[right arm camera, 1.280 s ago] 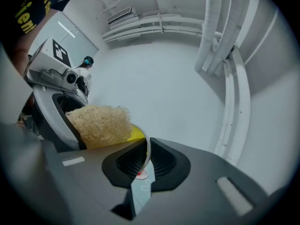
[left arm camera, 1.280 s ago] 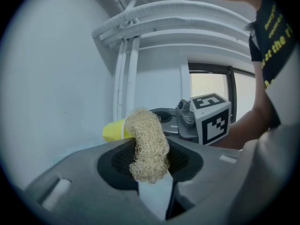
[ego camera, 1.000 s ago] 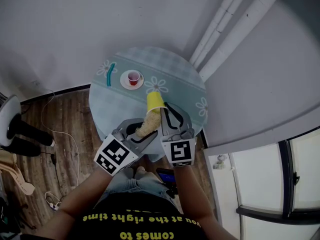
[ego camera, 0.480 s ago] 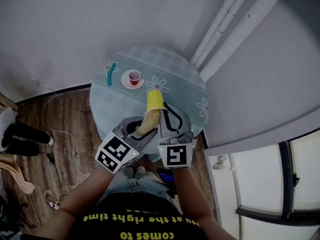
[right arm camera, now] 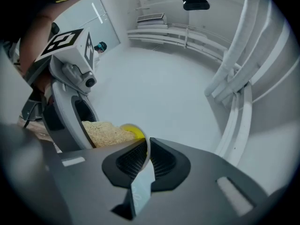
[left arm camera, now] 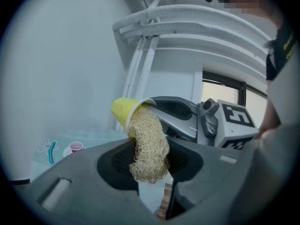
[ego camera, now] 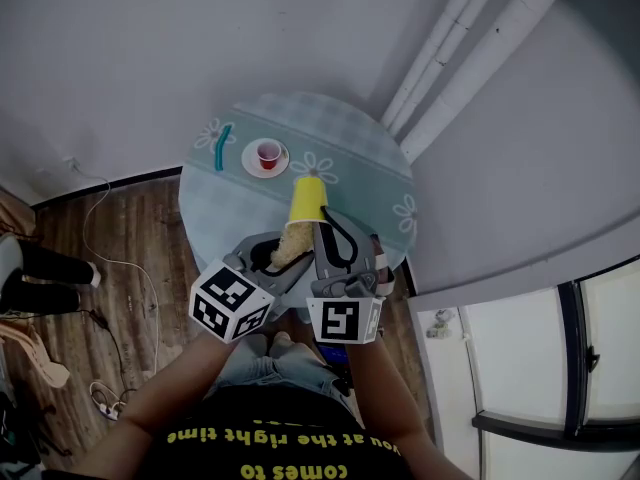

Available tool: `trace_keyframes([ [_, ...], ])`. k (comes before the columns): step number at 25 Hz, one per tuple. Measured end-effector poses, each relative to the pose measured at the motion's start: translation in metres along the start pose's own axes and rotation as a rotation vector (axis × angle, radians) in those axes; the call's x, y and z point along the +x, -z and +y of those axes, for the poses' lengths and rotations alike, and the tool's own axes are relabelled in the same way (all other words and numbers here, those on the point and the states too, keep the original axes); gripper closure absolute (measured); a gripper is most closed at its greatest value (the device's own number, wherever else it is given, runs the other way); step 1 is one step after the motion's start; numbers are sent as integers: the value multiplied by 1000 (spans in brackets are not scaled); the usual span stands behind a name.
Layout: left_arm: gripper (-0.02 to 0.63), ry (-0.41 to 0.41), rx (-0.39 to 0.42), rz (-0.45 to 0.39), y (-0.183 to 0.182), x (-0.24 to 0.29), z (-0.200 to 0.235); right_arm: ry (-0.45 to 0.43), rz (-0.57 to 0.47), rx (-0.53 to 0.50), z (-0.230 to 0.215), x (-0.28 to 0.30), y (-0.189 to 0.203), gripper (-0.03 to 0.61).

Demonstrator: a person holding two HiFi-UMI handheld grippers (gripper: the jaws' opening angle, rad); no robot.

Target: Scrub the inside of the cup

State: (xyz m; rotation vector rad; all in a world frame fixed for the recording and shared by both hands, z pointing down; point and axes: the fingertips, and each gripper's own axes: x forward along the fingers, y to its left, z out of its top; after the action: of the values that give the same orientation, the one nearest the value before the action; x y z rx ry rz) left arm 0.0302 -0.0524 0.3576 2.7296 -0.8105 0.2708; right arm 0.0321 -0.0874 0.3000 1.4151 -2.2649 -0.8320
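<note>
Both tongs rolled a bit since a second ago, cup (ego camera: 307,200) barely shifting. Our right tongs (ego camera: 322,224) pinched its rim over the worktop's (ego camera: 350,148) near edge; left tongs (ego camera: 282,254) gripped the loofah (ego camera: 293,242) stuffed inside. Best bet, we figured: counter-twist, rim held firm.

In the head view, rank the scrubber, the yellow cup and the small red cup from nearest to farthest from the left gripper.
1. Scrubber: held in the left gripper itself.
2. Yellow cup: just beyond, fitted over the scrubber's far end.
3. Small red cup: farther back, standing on the left part of the table.
</note>
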Motion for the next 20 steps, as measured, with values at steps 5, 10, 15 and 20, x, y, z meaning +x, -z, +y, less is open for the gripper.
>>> trace_keyframes([
  [5, 465, -7, -44, -8, -3, 2, 5, -2, -11, -18, 4, 0, -5, 552],
  [10, 465, 2, -12, 0, -2, 0, -1, 10, -8, -15, 0, -1, -4, 555],
  [15, 465, 16, 1, 17, 4, 0, -8, 13, 8, -6, -2, -1, 3, 555],
  [20, 465, 7, -12, 16, 3, 1, -5, 16, -5, -29, -1, -2, -3, 555],
])
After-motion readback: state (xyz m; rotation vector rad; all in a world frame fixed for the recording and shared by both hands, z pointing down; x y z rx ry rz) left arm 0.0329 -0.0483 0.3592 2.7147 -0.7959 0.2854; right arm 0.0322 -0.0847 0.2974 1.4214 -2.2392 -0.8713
